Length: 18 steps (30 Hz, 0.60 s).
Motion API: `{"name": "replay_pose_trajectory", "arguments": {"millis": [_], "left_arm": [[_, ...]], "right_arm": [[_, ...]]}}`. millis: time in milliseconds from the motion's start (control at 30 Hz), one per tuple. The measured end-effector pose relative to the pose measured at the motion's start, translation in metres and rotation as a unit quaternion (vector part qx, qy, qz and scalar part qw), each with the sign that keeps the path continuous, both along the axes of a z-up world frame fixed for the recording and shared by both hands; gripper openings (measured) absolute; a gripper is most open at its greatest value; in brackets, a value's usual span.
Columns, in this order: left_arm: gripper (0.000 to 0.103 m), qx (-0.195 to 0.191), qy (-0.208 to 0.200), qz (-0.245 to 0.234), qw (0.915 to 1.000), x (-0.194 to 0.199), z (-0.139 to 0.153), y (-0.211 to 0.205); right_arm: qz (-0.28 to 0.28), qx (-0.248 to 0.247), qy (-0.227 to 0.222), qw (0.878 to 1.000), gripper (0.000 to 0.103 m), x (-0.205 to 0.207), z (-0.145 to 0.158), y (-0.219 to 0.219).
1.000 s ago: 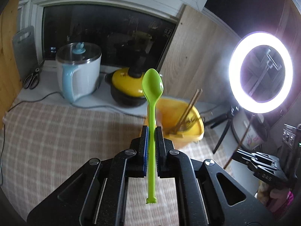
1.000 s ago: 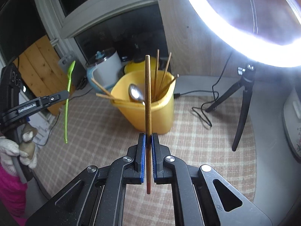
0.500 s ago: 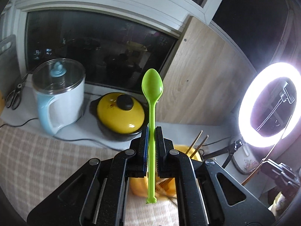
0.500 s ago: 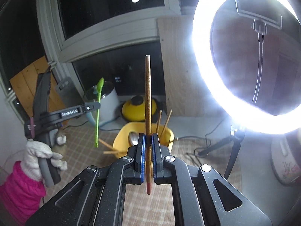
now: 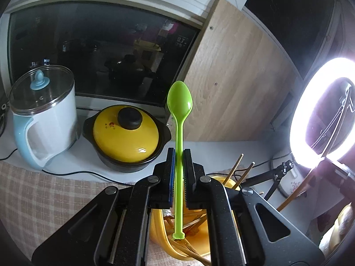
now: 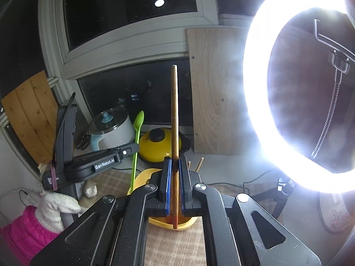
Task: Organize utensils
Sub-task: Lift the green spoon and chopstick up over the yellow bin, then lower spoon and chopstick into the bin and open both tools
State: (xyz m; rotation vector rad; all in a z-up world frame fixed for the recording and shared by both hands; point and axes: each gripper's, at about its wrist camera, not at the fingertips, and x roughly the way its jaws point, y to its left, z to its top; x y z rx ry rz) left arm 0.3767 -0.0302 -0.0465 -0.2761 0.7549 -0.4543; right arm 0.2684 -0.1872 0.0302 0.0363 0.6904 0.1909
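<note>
My left gripper is shut on a green plastic spoon, held upright with the bowl up and the handle end hanging over a yellow tub holding several wooden chopsticks. My right gripper is shut on a single wooden chopstick, held upright above the same yellow tub. In the right wrist view the left gripper and the green spoon stand to the left, over the tub's left rim.
A yellow-lidded black pot and a white-and-blue electric kettle stand on the sill behind the tub. A bright ring light on a tripod stands at the right. A checked cloth covers the table. A wooden panel leans at the back.
Both grippers have come in closer over the yellow tub, which now lies beneath the jaws in both views. The spoon and chopstick stay gripped and upright.
</note>
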Motion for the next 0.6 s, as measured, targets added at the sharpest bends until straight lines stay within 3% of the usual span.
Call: {"name": "replay_pose_trajectory", "arguments": {"millis": [167,600], "left_arm": [[0.005,-0.001,0.005,-0.001,1.0000,0.006,-0.011,-0.001],[0.005,0.002,0.008,-0.007,0.9999,-0.004,-0.023,-0.001]], "right_arm": [[0.002,-0.015,-0.009,1.000,0.005,0.008,-0.004,0.007],[0.013,-0.001,0.046,0.999,0.005,0.024,-0.046,0.007]]}}
